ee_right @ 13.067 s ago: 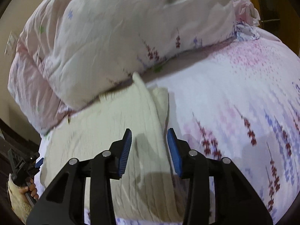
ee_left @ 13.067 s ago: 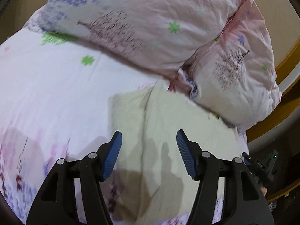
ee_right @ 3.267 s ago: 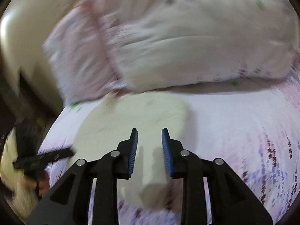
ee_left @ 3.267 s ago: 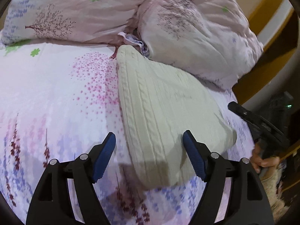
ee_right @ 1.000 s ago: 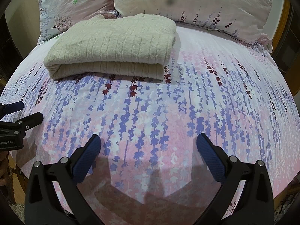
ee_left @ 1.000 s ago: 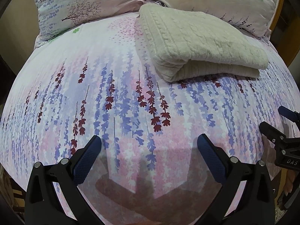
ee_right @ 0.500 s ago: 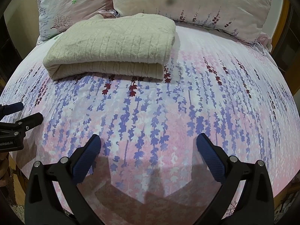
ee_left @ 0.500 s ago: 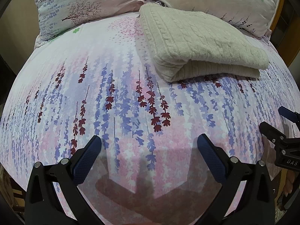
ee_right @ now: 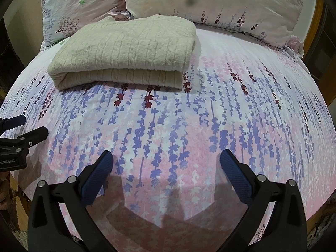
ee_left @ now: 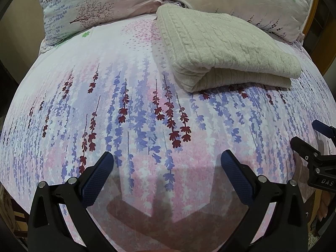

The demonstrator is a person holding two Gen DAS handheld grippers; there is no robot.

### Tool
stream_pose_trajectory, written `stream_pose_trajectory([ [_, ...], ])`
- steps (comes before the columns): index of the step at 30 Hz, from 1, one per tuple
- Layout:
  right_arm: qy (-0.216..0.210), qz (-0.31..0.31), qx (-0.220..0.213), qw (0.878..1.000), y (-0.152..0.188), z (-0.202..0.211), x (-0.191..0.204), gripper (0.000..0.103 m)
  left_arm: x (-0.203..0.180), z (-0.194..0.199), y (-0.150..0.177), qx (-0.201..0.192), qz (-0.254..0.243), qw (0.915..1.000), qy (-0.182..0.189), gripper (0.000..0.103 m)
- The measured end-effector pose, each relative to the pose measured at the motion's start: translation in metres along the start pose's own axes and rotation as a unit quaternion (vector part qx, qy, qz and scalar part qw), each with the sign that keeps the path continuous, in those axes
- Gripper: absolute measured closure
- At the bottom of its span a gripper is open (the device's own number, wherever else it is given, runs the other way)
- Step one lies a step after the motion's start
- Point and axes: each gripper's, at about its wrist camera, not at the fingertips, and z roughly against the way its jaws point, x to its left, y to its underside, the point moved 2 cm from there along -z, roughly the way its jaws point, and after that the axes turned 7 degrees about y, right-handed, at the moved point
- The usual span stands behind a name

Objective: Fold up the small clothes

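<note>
At the near edge of the bed (ee_left: 63,109), I am holding both tools low over the flowered sheet and well back from the work. The left hand-held gripper (ee_left: 167,163) is standing wide, nothing between its blue pads, and the right hand-held gripper (ee_right: 166,161) is gaping just as wide and is equally empty. Each one is showing at the margin of the other's view, so I am keeping them side by side and apart.

The sweater (ee_left: 220,48) is lying at the far end of the bed, folded into a thick cream rectangle, its back edge touching or just beside the pillows (ee_left: 105,4). From the right wrist view its rolled fold is facing me, with the layers stacked fairly evenly, the lower layer peeping out a little along the front.

I am judging the folding step to be finished and this to be the stand-off after release. No other garment is showing on the bed, so the next move is calling for little: either looking for another piece outside these views, or, if tidiness matters, reaching in with one pad to press the front edge flush without dragging the stack out of square.
</note>
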Motion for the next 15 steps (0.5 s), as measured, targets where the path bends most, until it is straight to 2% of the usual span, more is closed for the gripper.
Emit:
stream_pose_trajectory([
  [15,-0.001,0.002,0.0,1.0,0.0005,0.0,-0.0002,0.002,0.0007,0.0006,0.0,0.0,0.0,1.0,0.0,0.001],
])
